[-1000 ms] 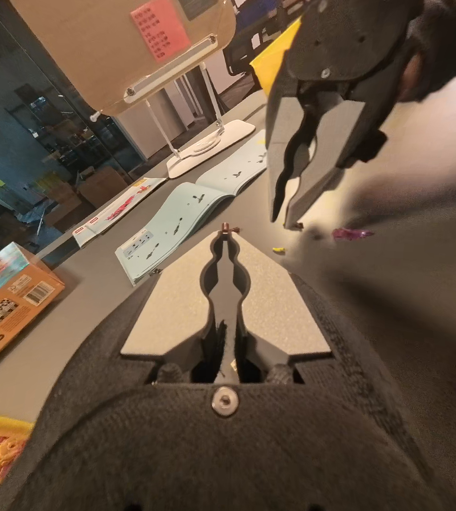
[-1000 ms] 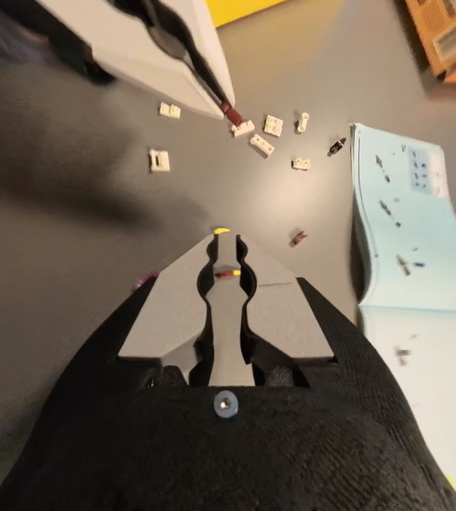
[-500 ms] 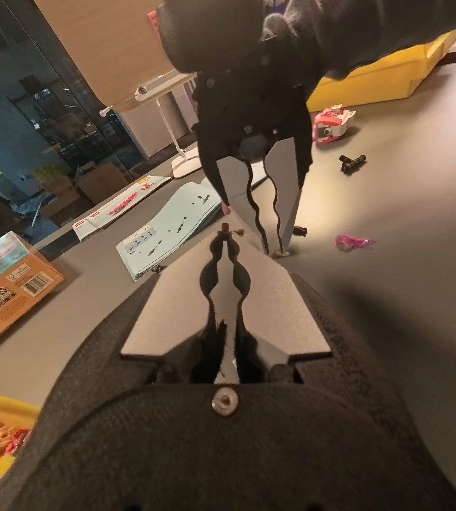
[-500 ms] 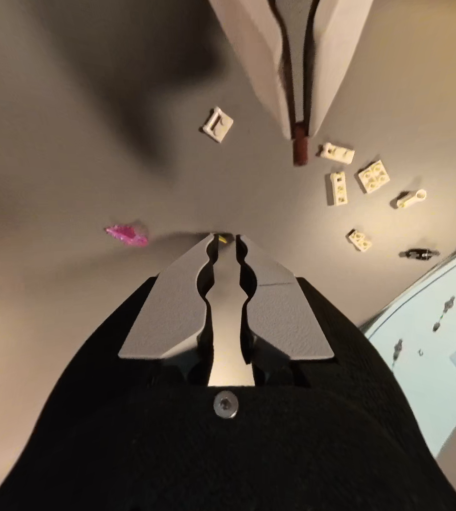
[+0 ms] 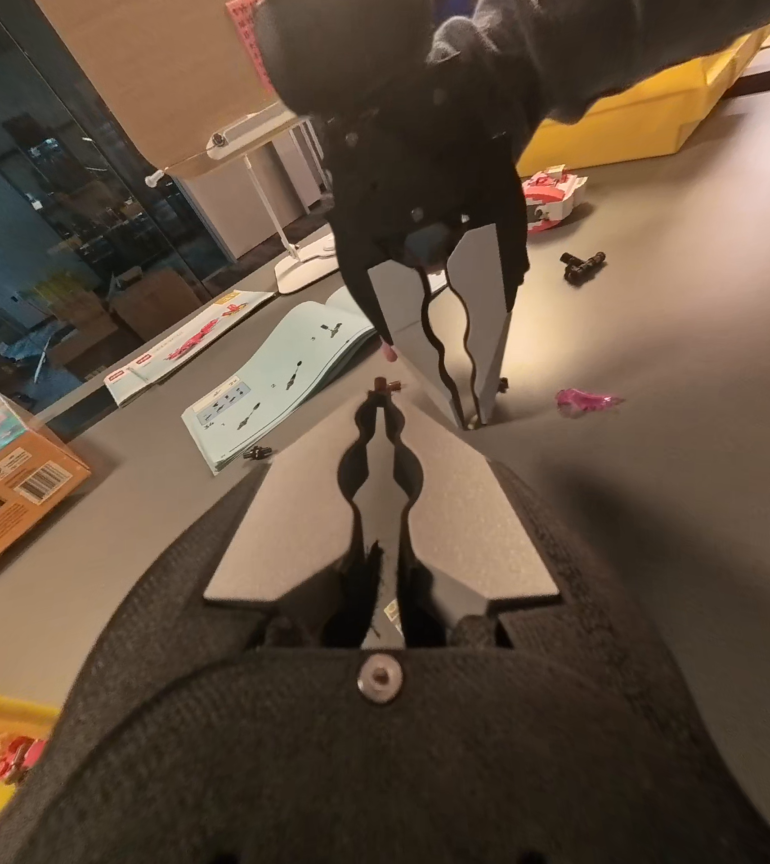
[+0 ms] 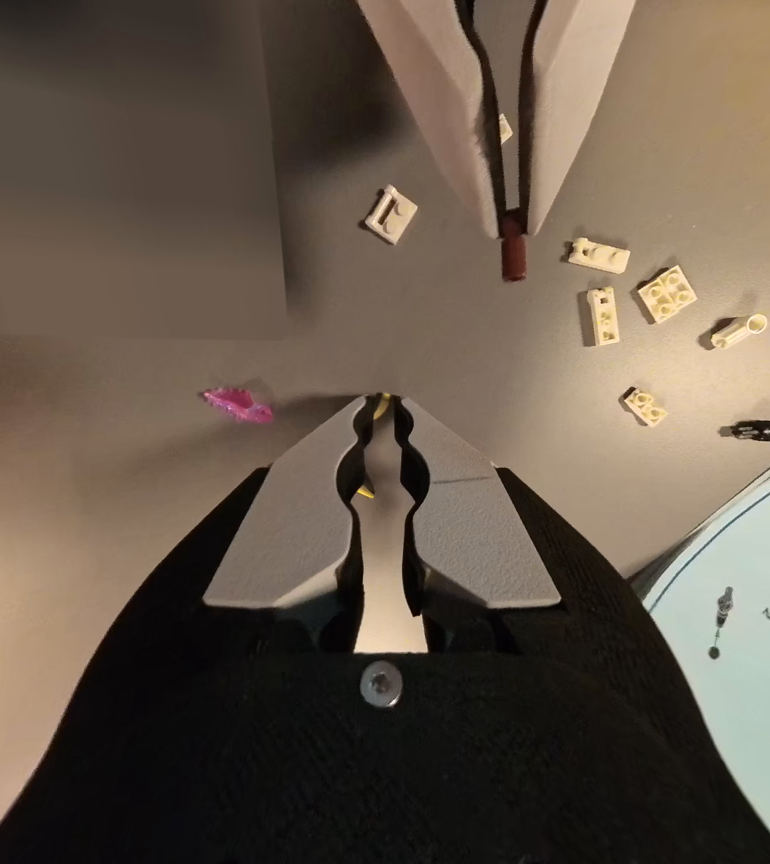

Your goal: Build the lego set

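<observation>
My left gripper [image 5: 381,392] is shut on a small brown peg [image 5: 379,384] and holds it above the grey table [image 5: 654,467]. The right wrist view shows the same peg [image 6: 513,252] sticking out of the left gripper's tips [image 6: 511,224]. My right gripper [image 6: 383,397] points straight down with its tips on the table. Its jaws are narrowed on a small yellow piece [image 6: 384,404]. In the left wrist view the right gripper [image 5: 474,420] stands just beyond my left tips, with the yellow piece [image 5: 473,424] between its fingertips.
A pink translucent piece [image 6: 238,406] lies left of the right gripper. Several cream bricks [image 6: 666,294] and a black pin [image 6: 757,429] lie to its right. An open pale-blue booklet [image 5: 280,374], an orange box [image 5: 0,477], a yellow bin [image 5: 631,107] and a board on a stand [image 5: 308,262] surround the area. My hands' fingertips stand some 8 cm from each other.
The right gripper swung in front of the left one, came down tips-first onto the yellow piece and narrowed its jaws on it. The left gripper stayed put with the brown peg.
</observation>
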A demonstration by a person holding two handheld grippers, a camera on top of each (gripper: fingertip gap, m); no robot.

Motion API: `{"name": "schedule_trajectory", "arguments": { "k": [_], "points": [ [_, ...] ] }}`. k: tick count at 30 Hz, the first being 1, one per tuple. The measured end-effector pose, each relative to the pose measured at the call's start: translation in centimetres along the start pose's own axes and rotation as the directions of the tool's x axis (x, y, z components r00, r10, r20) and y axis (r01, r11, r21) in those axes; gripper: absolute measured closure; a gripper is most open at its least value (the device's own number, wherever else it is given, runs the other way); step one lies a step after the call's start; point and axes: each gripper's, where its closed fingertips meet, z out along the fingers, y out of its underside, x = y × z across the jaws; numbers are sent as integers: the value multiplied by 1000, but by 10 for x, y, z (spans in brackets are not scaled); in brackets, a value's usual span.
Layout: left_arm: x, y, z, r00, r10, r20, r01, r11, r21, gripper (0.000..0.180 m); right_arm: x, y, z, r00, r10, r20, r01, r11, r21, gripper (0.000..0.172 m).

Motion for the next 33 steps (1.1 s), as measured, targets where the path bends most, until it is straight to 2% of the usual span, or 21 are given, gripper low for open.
{"name": "schedule_trajectory", "arguments": {
  "k": [11,14,16,19,23,25,26,27,30,33],
  "points": [
    [2,2,2,1000,6,-8,-6,1000,-10,178,0,5,-2,989,120,-90,-120,993,13,172],
    [1,-2,0,1000,15,-1,-15,1000,2,178,7,6,-5,978,76,-196,-81,997,-19,172],
    [-1,-16,-8,999,36,24,-38,995,88,178,18,3,-17,943,30,-331,-41,999,-26,172],
    [-3,-33,-18,999,31,30,-36,980,197,179,27,-20,-52,854,79,-514,-34,995,96,172],
    [-1,-35,-19,997,66,34,-72,975,213,179,25,-38,-91,708,70,-702,7,994,107,172],
    [-3,-29,-15,996,75,49,-83,981,176,179,16,-37,-83,725,132,-676,-58,990,131,172],
    [-3,-27,-14,996,71,45,-78,983,165,179,13,-32,-76,740,209,-639,-126,977,173,172],
    [-3,-26,-13,997,63,39,-69,985,157,179,13,-25,-69,746,297,-597,-200,954,225,172],
    [-3,-22,-10,998,57,33,-61,988,141,179,23,1,-54,698,521,-491,-387,852,353,172],
    [-3,-19,-8,997,62,35,-65,990,123,179,24,9,-41,705,582,-405,-452,809,377,165]
  ]
}}
